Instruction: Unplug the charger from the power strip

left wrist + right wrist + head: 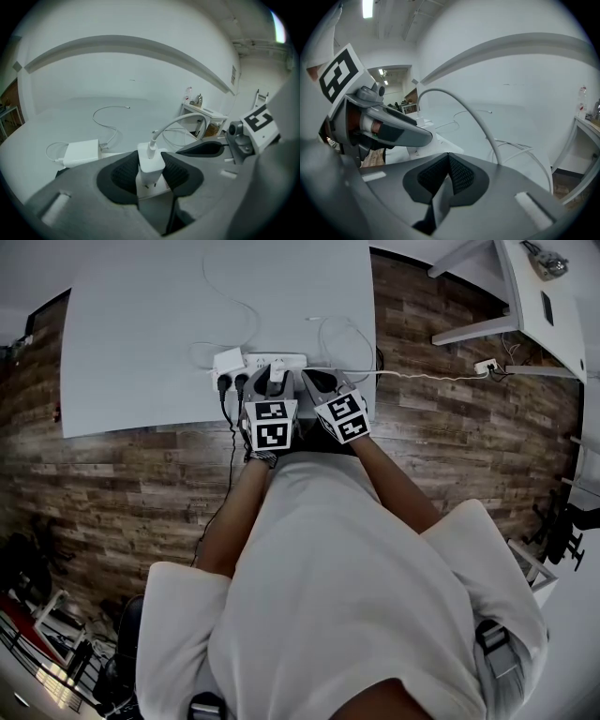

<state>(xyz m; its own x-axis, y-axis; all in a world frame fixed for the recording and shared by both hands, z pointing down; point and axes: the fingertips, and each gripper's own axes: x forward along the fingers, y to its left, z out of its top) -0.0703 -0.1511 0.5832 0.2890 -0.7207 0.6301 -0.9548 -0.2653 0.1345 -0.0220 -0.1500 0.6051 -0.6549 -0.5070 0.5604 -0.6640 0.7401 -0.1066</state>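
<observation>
A small white charger (pixel 151 168) with a white cable rising from its top sits between the pads of my left gripper (pixel 150 157), which is shut on it. Two metal prongs show under the charger's body, just above the white power strip (pixel 161 187). In the head view the power strip (pixel 292 360) lies at the white table's near edge, with my left gripper (pixel 275 381) over it. My right gripper (pixel 449 158) is shut with nothing between its pads. It hangs just to the right of the left one (pixel 323 382), over the strip's right end.
A white adapter brick (pixel 82 152) with thin cables lies left of the strip, and black plugs (pixel 231 382) hang at the table edge. The white table (pixel 141 334) stretches away beyond. Wood floor and another white desk (pixel 525 287) lie to the right.
</observation>
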